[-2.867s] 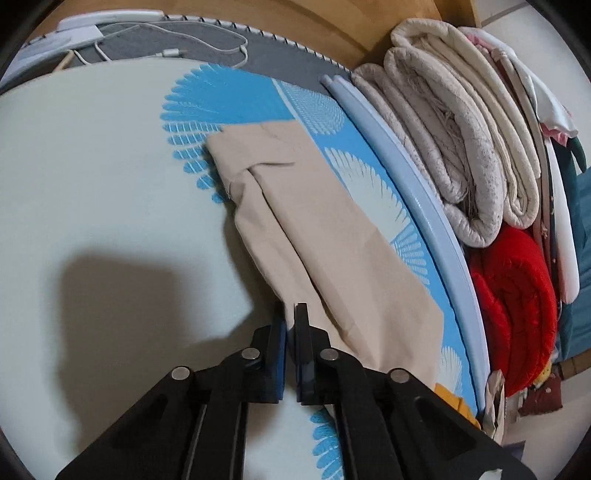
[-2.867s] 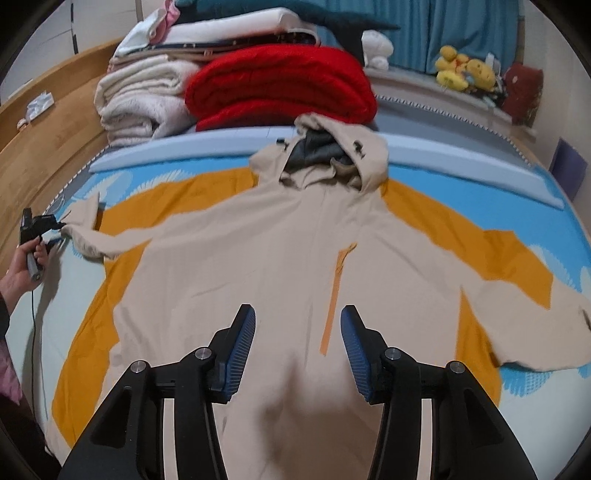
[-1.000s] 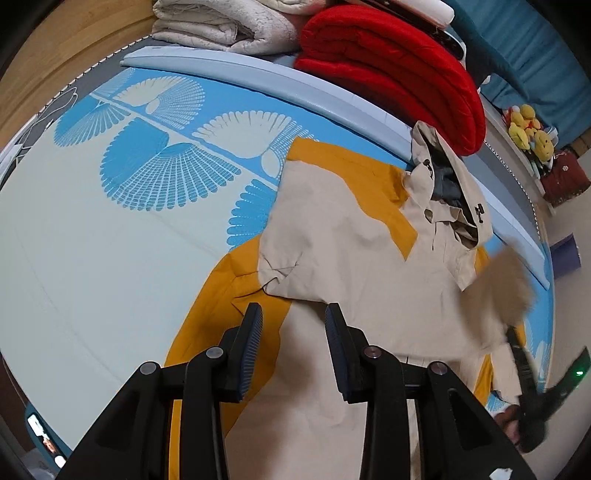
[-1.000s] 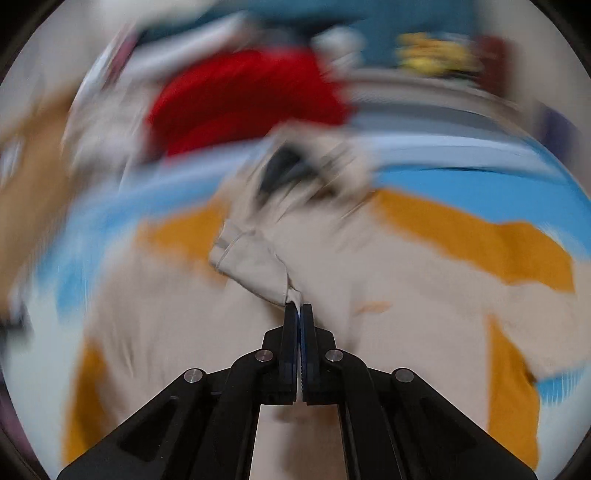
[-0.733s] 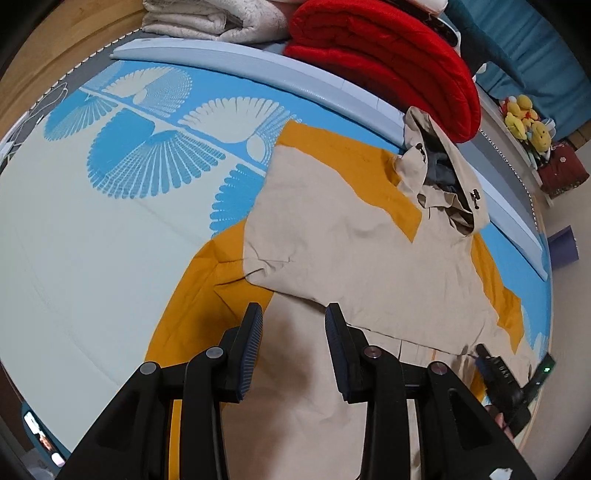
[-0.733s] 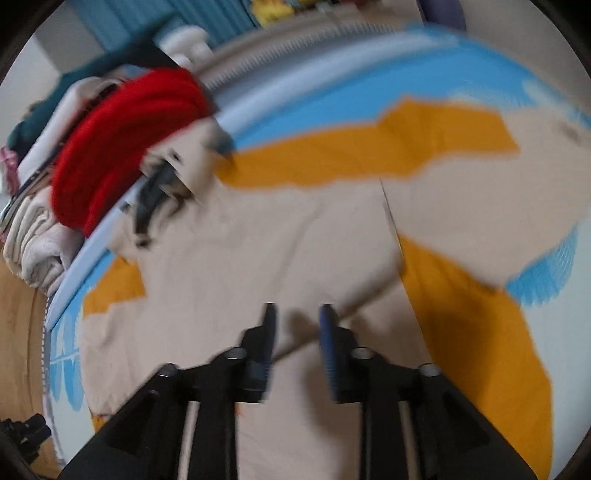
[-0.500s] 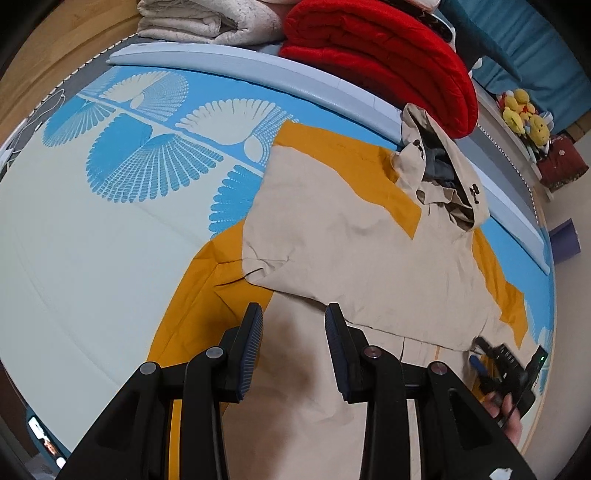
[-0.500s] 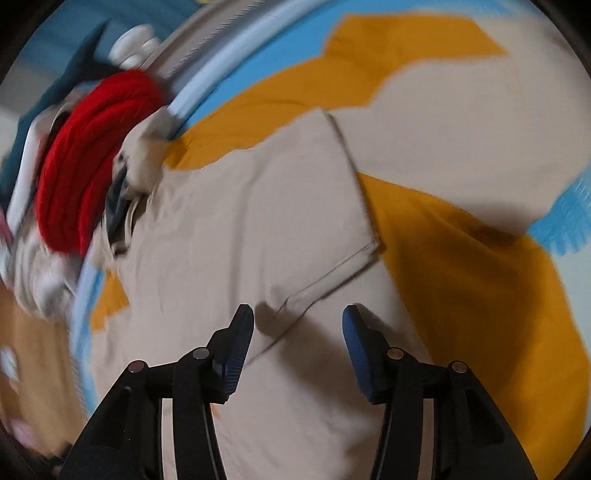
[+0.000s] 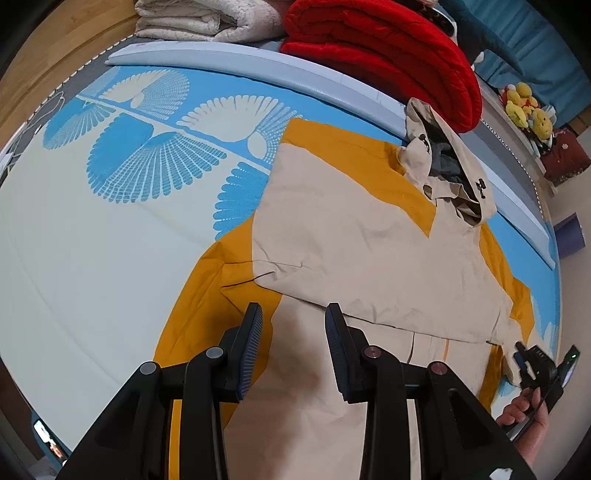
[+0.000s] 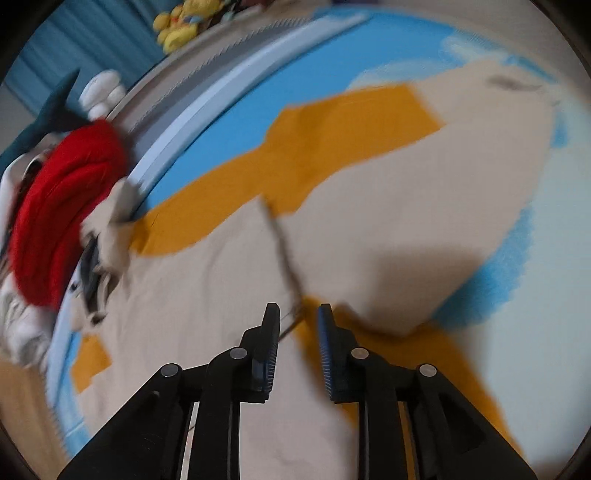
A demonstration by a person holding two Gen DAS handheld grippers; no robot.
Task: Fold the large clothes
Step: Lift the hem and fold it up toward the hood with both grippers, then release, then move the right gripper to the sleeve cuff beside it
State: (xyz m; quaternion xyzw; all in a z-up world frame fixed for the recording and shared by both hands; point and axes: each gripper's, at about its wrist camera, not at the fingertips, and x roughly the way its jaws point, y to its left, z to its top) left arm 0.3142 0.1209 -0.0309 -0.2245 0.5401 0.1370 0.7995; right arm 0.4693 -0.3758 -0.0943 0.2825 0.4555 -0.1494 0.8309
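A beige and orange hooded jacket [image 9: 369,236] lies face up on the bed, its left-side sleeve folded across the chest. My left gripper [image 9: 293,332] hovers open over the jacket's lower front, nothing between its fingers. In the left wrist view my right gripper [image 9: 532,363], held by a hand [image 9: 524,410], sits at the folded sleeve's cuff on the right. The right wrist view is blurred: my right gripper [image 10: 298,321] has its jaws closing, a gap still between them, with the cuff's edge [image 10: 286,266] just ahead of the tips. The other sleeve [image 10: 424,206] lies spread out.
A red blanket [image 9: 388,48] and white quilts [image 9: 207,18] are stacked behind a pale blue bolster [image 9: 258,62] at the head of the bed. Yellow plush toys [image 9: 528,107] and a purple box [image 9: 570,236] stand at the right. The blue-patterned sheet [image 9: 110,221] spreads left.
My right gripper carried the sleeve across the chest, let it go, swung right and lower, and its jaws have narrowed again. The left gripper stayed put.
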